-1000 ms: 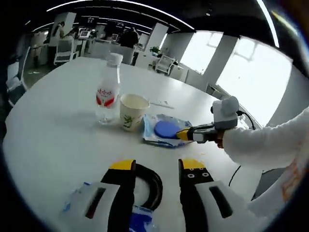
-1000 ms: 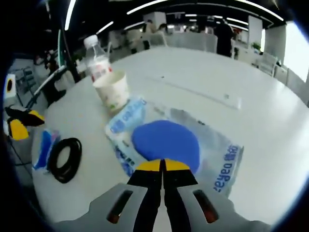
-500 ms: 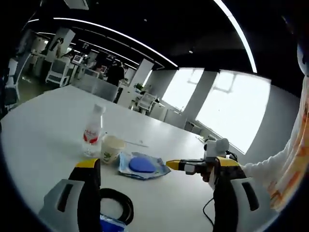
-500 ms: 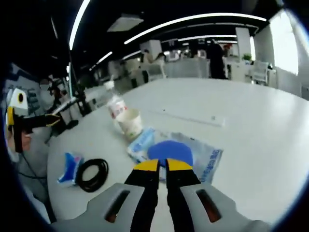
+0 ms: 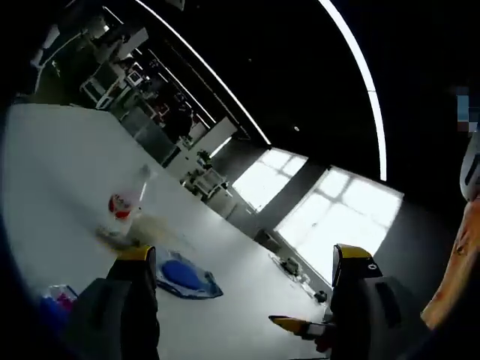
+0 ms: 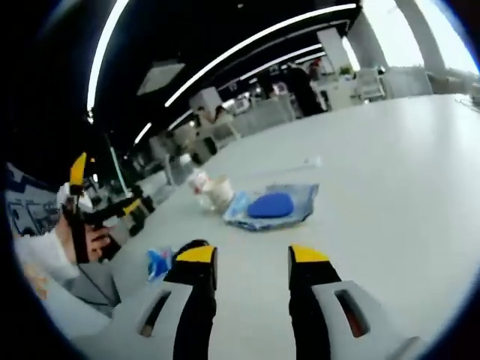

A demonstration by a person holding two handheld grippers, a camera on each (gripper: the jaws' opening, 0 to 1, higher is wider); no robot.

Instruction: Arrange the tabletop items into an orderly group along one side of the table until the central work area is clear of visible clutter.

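Left gripper view, gripper: my left gripper [image 5: 241, 259] is lifted off the desk with its jaws spread wide, nothing between them.
Left gripper view, desk: I see the white desk [image 5: 45, 180] tilted in frame, running away towards bright windows.
Left gripper view, items: a clear water bottle [image 5: 124, 204] with a red label stands near the desk's middle; a clear plastic pouch [image 5: 185, 276] with blue print and a round blue disc inside lies flat nearby; a small blue packet [image 5: 54, 301] sits near the edge, beside my left jaw.
Left gripper view, other gripper: the right gripper [image 5: 300, 325] shows as a yellow tip low in frame, held by a hand.
Right gripper view, gripper: my right gripper [image 6: 250, 259] is raised, jaws apart and empty.
Right gripper view, items: the pouch [image 6: 270, 205] lies flat mid-desk, its blue disc plain; just beside it stand a paper cup [image 6: 221, 191] and the bottle [image 6: 199, 182], blurred. The blue packet [image 6: 157, 262] lies near my jaw.
Right gripper view, other gripper: the left gripper [image 6: 101, 210] is in a hand, off the desk's edge.
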